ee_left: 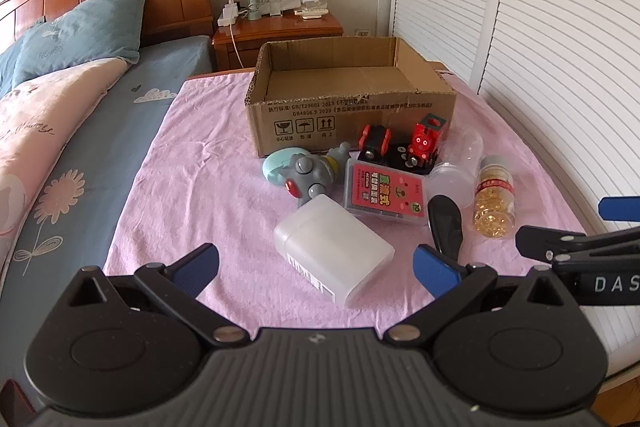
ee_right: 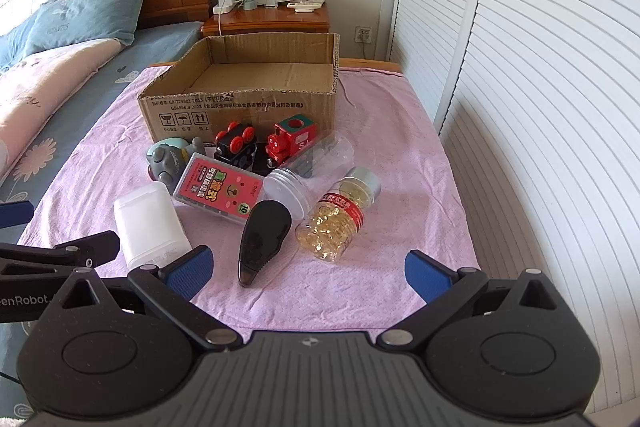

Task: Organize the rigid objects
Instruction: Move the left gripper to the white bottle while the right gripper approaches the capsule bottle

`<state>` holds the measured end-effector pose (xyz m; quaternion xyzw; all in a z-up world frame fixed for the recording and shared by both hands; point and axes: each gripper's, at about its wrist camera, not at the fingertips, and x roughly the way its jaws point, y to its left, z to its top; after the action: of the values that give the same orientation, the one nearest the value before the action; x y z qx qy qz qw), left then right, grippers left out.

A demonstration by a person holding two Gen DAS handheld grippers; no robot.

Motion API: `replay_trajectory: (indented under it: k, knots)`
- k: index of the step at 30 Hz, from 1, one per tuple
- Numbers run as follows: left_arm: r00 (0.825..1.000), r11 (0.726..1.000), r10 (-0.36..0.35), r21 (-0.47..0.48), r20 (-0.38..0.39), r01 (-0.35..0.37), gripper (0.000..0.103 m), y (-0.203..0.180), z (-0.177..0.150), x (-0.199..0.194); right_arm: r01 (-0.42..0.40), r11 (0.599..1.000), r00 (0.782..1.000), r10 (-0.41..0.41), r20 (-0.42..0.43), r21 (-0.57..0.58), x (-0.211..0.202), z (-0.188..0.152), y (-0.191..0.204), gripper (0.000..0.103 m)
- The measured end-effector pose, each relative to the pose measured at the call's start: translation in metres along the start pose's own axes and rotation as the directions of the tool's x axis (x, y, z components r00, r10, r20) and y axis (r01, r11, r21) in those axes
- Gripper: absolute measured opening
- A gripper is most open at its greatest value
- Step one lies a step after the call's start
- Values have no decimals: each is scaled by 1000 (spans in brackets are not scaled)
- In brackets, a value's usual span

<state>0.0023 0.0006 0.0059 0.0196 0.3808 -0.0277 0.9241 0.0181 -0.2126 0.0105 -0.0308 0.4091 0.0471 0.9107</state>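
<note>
Both tools hover over the pink-clothed worktop (ee_right: 400, 155), jaws spread wide and empty: the left tool (ee_left: 316, 269) faces a white plastic case (ee_left: 334, 251), the right tool (ee_right: 308, 267) a black tape dispenser (ee_right: 262, 239). At twelve o'clock sits an open cardboard box (ee_right: 240, 107); before it cluster a red toy train (ee_right: 294, 139), card box (ee_right: 220, 193) and capsule bottle (ee_right: 338, 215).

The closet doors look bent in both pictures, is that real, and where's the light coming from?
Left wrist view: the doors bow because of the fisheye lens, and the corners go dark. Right wrist view: same bowing on the doors; soft daylight, with the bottle casting a faint shadow to its right on the pink cloth.
</note>
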Motion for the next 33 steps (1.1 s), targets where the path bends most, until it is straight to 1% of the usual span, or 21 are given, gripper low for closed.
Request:
replay_trajectory:
  k: [4, 14, 22, 25, 28, 33]
  knots:
    - [999, 999, -30, 41, 16, 30, 102, 1, -1, 5, -2, 1000, 1000, 2, 4, -14, 3, 1, 0, 103]
    - [997, 989, -79, 123, 1, 78, 102, 5, -9, 24, -53, 998, 999, 53, 8, -45, 18, -1, -12, 103]
    - [994, 978, -89, 184, -56, 98, 102, 8, -17, 49, -48, 997, 998, 46, -41, -54, 42, -8, -27, 103]
    - [993, 974, -90, 201, -79, 104, 102, 9, -17, 58, -66, 997, 996, 63, -55, -50, 51, -10, -36, 103]
    - [991, 971, -94, 211, -94, 112, 102, 9, -17, 66, -93, 994, 995, 90, -53, -53, 57, -9, -44, 103]
    - [987, 968, -107, 213, -121, 131, 102, 8, -14, 79, -161, 984, 987, 158, -39, -76, 66, 4, -56, 103]
